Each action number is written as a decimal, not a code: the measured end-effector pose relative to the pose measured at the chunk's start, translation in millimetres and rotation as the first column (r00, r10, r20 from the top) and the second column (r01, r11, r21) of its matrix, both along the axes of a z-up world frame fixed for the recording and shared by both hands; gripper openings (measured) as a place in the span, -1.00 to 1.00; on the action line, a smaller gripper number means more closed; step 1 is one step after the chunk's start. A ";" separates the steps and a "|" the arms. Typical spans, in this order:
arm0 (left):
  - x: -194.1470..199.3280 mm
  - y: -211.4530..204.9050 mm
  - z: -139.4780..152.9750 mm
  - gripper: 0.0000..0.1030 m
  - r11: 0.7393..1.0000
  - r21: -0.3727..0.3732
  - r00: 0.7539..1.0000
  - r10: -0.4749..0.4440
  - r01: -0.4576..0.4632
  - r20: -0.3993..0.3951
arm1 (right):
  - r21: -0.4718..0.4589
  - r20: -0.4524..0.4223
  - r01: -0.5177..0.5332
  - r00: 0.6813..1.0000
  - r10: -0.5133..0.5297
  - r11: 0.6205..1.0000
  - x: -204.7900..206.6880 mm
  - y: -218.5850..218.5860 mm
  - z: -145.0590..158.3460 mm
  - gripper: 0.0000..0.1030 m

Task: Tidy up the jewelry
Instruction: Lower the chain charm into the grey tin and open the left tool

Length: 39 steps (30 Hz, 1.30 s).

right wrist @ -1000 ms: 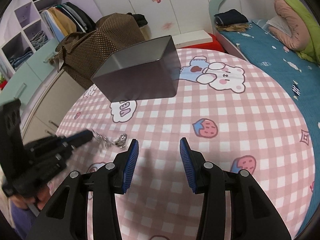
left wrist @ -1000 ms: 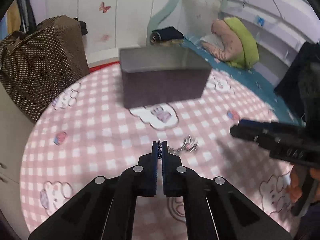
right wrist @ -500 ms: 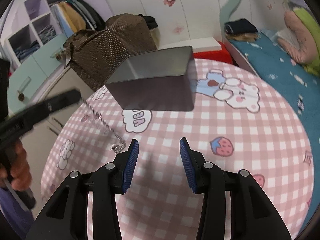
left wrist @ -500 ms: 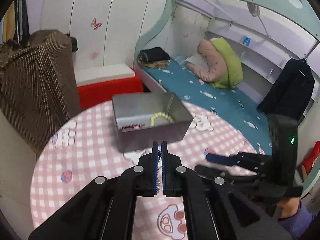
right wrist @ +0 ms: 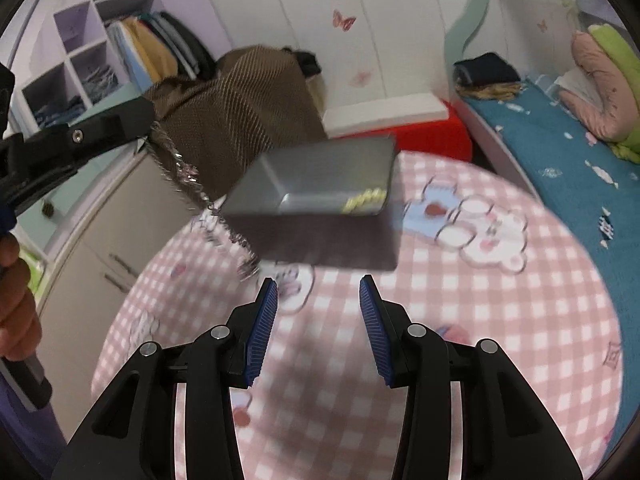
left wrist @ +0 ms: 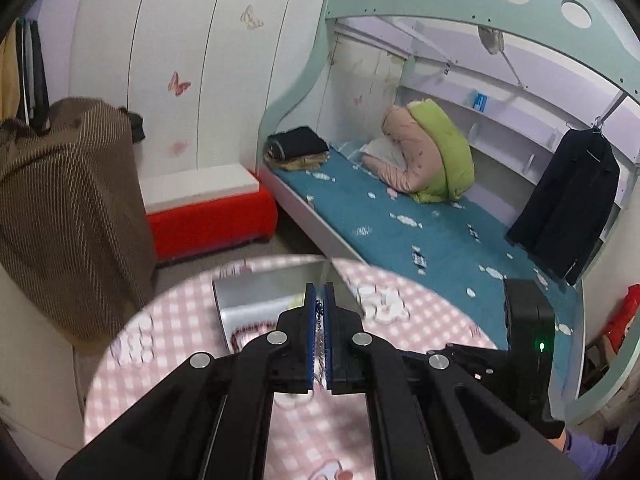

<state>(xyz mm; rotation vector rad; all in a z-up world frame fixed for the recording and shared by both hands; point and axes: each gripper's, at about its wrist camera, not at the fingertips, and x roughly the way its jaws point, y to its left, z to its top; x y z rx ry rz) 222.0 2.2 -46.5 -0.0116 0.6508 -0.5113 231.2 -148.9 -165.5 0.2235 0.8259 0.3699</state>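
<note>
My left gripper (left wrist: 319, 305) is shut on a silver chain necklace (left wrist: 319, 334) and holds it high above the round pink checked table (left wrist: 160, 360). In the right wrist view the left gripper (right wrist: 146, 130) is at upper left and the necklace (right wrist: 192, 184) hangs from it, down past the left end of the grey metal box (right wrist: 320, 200). The box (left wrist: 256, 300) is open on top and holds a yellow bead bracelet (right wrist: 366, 200) and a red bead piece (left wrist: 248, 334). My right gripper (right wrist: 318, 304) is open and empty, above the table in front of the box.
A brown dotted cover (left wrist: 68, 208) drapes furniture left of the table. A red bench (left wrist: 212, 220) stands behind it. A bed with a blue sheet (left wrist: 400, 232) runs along the right. Shelves with clothes (right wrist: 100, 60) are at the far left.
My left gripper has lifted the necklace off the table and carried it up toward the box. The right gripper stays open and has risen and tilted slightly.
</note>
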 end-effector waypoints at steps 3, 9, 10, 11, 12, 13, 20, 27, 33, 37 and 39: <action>12.4 -3.6 13.8 -0.97 1.000 0.005 1.000 0.009 -0.009 0.028 | 0.012 0.029 0.064 0.998 -0.064 0.998 11.5 -10.9 11.6 -0.17; 49.2 -10.5 12.5 -0.97 0.999 0.007 0.999 0.039 -0.039 0.006 | 0.011 0.017 0.134 0.991 -0.134 0.991 56.0 -21.5 18.5 -0.17; 55.2 -11.8 10.3 -0.97 0.999 0.006 0.999 0.041 -0.041 -0.008 | 0.006 -0.009 0.127 0.992 -0.127 0.992 67.4 -19.7 14.0 -0.19; 60.5 -12.7 5.8 -0.97 0.999 0.010 0.999 0.044 -0.044 -0.024 | 0.005 -0.028 0.124 0.992 -0.124 0.992 73.9 -18.5 10.4 -0.26; 64.8 -12.7 0.3 -0.97 0.999 0.018 0.998 0.051 -0.050 -0.038 | 0.004 -0.057 0.114 0.992 -0.114 0.993 81.9 -16.4 5.4 -0.37; 68.6 -12.6 -6.1 -0.97 0.998 0.025 0.997 0.056 -0.055 -0.050 | 0.004 -0.077 0.103 0.992 -0.102 0.995 88.0 -14.0 1.2 -0.53; 84.3 -8.2 -35.8 -0.96 0.997 0.048 0.991 0.067 -0.062 -0.117 | -0.065 -0.081 0.111 0.990 -0.117 0.992 97.9 -9.4 -5.7 -0.78; 89.0 -11.3 -55.6 -0.96 0.995 0.077 0.986 0.080 -0.069 -0.149 | -0.100 -0.079 0.115 0.989 -0.123 0.988 97.3 -5.9 -6.0 -0.79; 89.6 -9.2 -68.7 -0.94 0.990 0.106 0.979 0.113 -0.096 -0.169 | -0.098 -0.081 0.117 0.989 -0.125 0.988 97.3 -6.3 -6.9 -0.79; 92.9 -4.2 -73.1 -0.30 0.986 0.114 0.973 0.142 -0.123 -0.182 | -0.096 -0.081 0.118 0.989 -0.126 0.988 97.0 -8.4 -7.2 -0.79; 94.2 -0.5 -72.6 -0.20 0.983 0.120 0.973 0.160 -0.141 -0.167 | -0.095 -0.082 0.118 0.989 -0.126 0.988 96.8 -8.5 -7.5 -0.79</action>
